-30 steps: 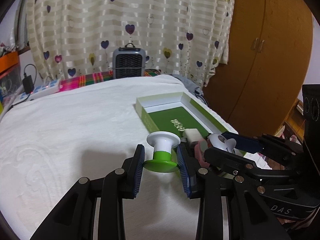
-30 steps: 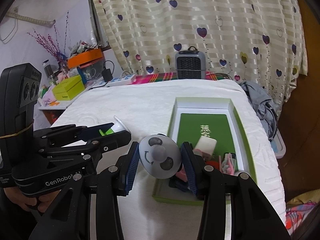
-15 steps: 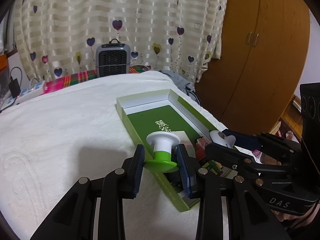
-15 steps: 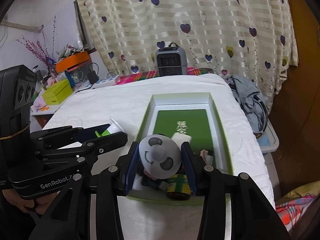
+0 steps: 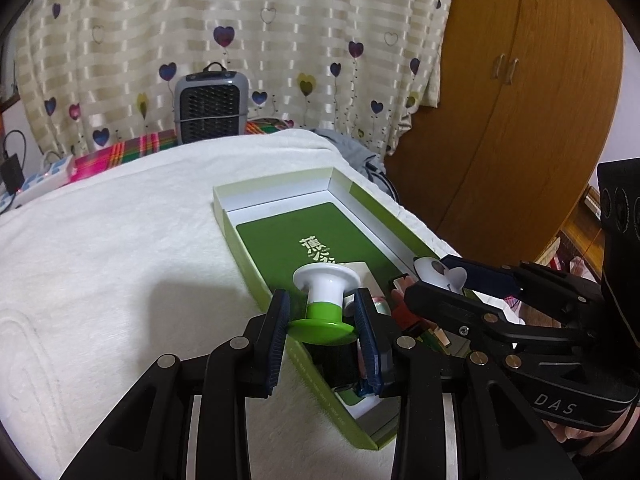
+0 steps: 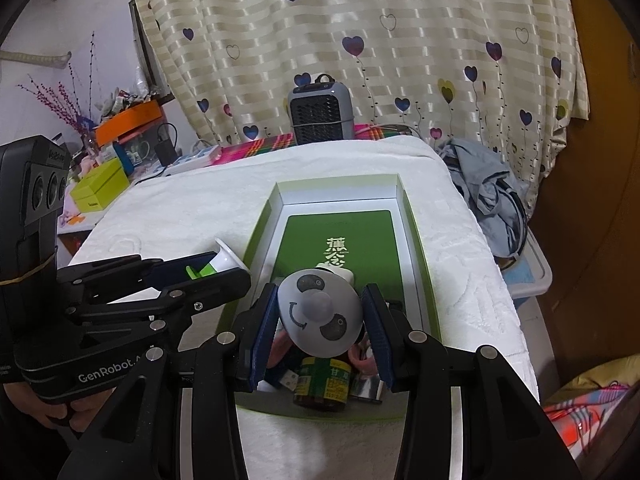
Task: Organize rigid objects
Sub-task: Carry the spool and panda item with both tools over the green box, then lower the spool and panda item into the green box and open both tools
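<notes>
Green-and-white spool-shaped piece point(image 5: 326, 302) clamped upright between the blue pads of the left gripper point(image 5: 325, 330), green flange low, white flange on top, held over the near left wall of the green box point(image 5: 256, 272). Grey panda-face disc point(image 6: 320, 312) pinched edge to edge by the right gripper point(image 6: 322, 330), face turned toward the camera, hanging above the near end of the same box. Both sets of jaws clenched on their loads, side by side and near each other.

Below, a white textured blanket point(image 5: 112, 264) spread over the bed, with a plaid cloth point(image 6: 256, 148) and a small grey heater point(image 6: 321, 114) at its far edge. Behind these, a striped curtain with hearts point(image 6: 360, 40); a wooden wardrobe point(image 5: 520, 112) to the right; a cluttered side shelf point(image 6: 120, 128) and a lime carton point(image 6: 100, 188) to the left.

Inside the open box: a dark green card with pale characters point(image 6: 340, 240) lying flat, and at the near end a brown jar with a green label point(image 6: 322, 384), something pink, and other small pieces too hidden to tell.
</notes>
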### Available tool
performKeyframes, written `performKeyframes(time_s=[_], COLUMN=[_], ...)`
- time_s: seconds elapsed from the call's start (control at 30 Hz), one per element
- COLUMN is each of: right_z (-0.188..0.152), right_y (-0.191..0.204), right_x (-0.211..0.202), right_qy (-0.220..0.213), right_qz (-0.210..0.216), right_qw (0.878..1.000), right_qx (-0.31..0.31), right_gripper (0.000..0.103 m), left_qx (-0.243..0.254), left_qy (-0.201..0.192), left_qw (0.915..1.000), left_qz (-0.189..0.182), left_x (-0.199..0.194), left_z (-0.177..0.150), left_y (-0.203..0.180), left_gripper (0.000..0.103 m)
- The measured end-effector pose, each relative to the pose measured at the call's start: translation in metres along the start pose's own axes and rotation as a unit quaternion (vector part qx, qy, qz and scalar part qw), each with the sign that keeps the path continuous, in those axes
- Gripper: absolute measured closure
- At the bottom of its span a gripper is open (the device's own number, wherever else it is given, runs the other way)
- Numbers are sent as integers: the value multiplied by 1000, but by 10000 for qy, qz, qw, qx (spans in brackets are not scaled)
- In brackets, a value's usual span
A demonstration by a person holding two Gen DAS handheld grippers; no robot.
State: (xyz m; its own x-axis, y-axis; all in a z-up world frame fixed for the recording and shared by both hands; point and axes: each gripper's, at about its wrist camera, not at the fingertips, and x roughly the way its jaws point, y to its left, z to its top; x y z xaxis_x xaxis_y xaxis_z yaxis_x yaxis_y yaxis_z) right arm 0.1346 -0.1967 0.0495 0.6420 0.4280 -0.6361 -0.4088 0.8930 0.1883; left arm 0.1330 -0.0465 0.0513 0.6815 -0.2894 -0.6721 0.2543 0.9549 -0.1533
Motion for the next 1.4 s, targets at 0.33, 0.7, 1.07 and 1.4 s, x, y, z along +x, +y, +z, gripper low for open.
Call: performKeyframes(time_s=[0.33, 0.7, 1.07, 1.4], right_z=[-1, -2, -3, -3], right_y=[-8, -19, -27, -29], right_x=[10, 18, 25, 23], right_qy=[96, 165, 254, 260], right_qz=[-39, -93, -128, -203], right_qw=[9999, 9997, 9994, 9992], right_qx=[56, 134, 180, 206], right_gripper=[59, 59, 59, 59], left_qx=[49, 116, 99, 53], left_qy=[75, 152, 149, 27], left_qw=[10000, 9998, 9998, 9997], left_qz=[-14, -4, -64, -243], left_x=[15, 31, 41, 41], left_z=[4, 8, 15, 18], left_y=[-4, -7, -6, -6], left_gripper=[71, 71, 71, 71])
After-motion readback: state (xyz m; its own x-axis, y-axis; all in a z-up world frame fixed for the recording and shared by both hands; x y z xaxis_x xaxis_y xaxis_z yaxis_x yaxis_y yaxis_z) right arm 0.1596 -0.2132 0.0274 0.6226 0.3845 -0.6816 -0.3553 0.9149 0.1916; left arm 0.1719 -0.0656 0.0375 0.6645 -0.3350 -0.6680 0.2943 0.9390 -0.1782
